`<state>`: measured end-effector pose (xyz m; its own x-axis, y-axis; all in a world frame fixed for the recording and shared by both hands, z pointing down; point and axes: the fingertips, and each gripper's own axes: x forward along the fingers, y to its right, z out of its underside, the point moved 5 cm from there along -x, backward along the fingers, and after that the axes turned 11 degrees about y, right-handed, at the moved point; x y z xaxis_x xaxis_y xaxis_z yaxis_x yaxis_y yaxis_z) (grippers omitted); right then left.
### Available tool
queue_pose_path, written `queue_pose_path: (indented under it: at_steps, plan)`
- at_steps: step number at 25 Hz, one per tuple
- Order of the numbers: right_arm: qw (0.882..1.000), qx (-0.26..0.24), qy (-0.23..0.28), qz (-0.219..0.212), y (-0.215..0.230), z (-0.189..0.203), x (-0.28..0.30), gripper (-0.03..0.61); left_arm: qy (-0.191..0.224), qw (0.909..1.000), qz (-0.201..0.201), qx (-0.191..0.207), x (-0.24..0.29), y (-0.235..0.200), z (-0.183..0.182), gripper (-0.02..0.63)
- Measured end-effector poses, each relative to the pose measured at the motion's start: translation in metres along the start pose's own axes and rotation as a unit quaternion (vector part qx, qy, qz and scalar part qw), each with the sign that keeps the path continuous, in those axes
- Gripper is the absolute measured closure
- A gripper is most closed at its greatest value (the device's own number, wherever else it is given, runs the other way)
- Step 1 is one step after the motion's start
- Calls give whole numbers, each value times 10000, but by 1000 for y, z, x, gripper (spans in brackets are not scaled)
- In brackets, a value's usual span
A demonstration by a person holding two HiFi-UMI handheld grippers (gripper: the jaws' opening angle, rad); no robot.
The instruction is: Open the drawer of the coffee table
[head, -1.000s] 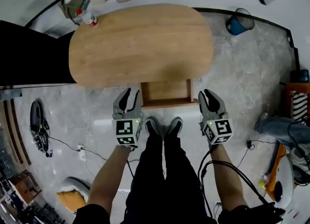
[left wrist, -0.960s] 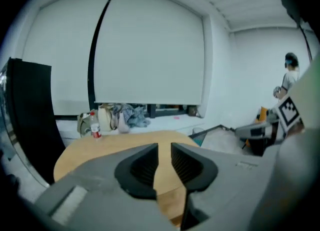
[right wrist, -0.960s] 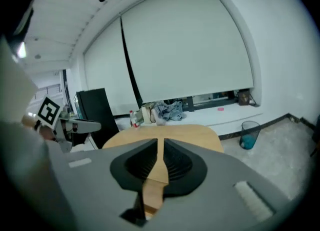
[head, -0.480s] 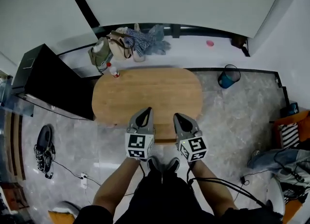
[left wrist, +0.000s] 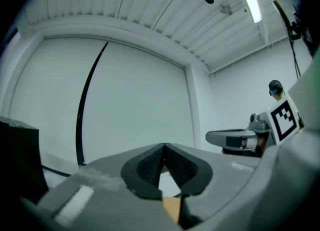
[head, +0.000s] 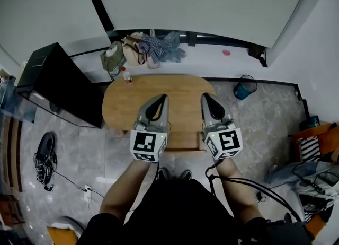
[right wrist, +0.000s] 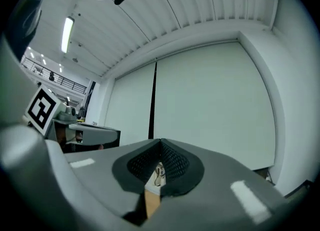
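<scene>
The oval wooden coffee table [head: 159,98] stands on the grey floor far below me. Its drawer [head: 183,140] sticks out of the near side, pulled open. Both grippers are held high above the table and point level at the white wall. My left gripper [head: 163,97] is shut with nothing in it, and in the left gripper view its tips [left wrist: 164,146] meet against the wall. My right gripper [head: 204,96] is also shut and empty, tips [right wrist: 161,140] together. Neither touches the table or the drawer.
A black cabinet [head: 63,87] stands left of the table. Bags and clothes [head: 143,47] lie behind it, with a bottle [head: 126,75] on its far left corner. A blue bin [head: 244,87] is at the right, shoes [head: 45,154] and cables on the floor at the left.
Both grippers have risen from beside the open drawer to well above the table, and their jaws have closed. The view has pulled back, so the table looks smaller.
</scene>
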<state>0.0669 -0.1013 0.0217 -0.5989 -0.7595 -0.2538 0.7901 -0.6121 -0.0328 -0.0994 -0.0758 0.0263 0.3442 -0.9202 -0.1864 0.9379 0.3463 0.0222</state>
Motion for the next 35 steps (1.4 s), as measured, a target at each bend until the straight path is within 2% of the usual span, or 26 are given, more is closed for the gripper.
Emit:
queue_pose_path:
  at_steps: [3,8,12,17,35]
  plan:
    - [9996,-251,106,60,4,-15,-4,577,198,9997,-41,143,0,-8,-17,612]
    - [9978,-569,208,281,25,-30,-5,577,261,9991,-289,177,7,-40,-24,612]
    - [9971,-567,263,438,47,-33,-2,577,323,9981,-483,185,13,-63,-30,612]
    - [9968,-559,253,509,58,-31,-1,577,335,9978,-514,231,20,-67,-32,612]
    - [9981,-284,284,472,48,-28,-4,577,215,9988,-411,162,5,-64,-28,612]
